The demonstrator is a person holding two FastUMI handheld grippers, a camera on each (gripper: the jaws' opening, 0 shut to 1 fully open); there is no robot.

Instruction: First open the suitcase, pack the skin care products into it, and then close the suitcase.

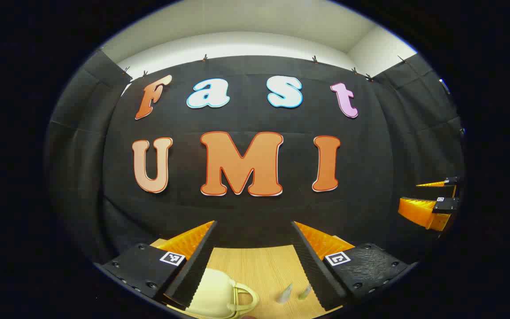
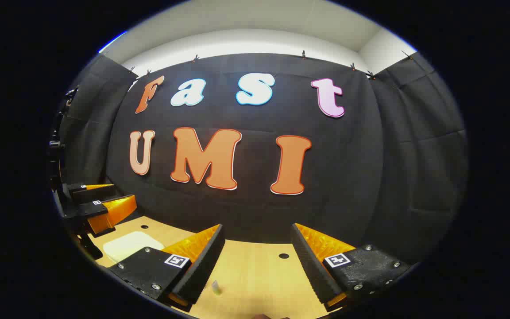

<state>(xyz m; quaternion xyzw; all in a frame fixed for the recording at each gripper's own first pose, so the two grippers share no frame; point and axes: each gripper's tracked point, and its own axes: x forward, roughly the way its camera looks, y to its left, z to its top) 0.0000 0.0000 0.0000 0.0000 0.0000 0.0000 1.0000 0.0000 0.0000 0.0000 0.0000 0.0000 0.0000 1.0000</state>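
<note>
Left gripper (image 1: 255, 230): fingers spread wide apart, nothing between them, held above the table and aimed level at the booth wall.

Right gripper (image 2: 257, 232): fingers likewise spread wide, holding nothing, raised over the table. It also appears at the right edge of the left gripper view, well apart from the left one; the left gripper shows at the left edge of the right gripper view.

Suitcase (image 1: 215, 294): small, cream-coloured, rounded shell with a looped handle of the same colour on its right side. Lies on the table below the left gripper, partly hidden by that gripper's left finger. Whether it is open or closed cannot be told.

Skin care products (image 1: 285, 293): two small pale bottles, blurred, standing side by side on the table, just right of the suitcase handle.

Table (image 2: 255, 270): light wood, with small dark holes.

Booth wall (image 1: 255, 212): black cloth behind the table.
</note>
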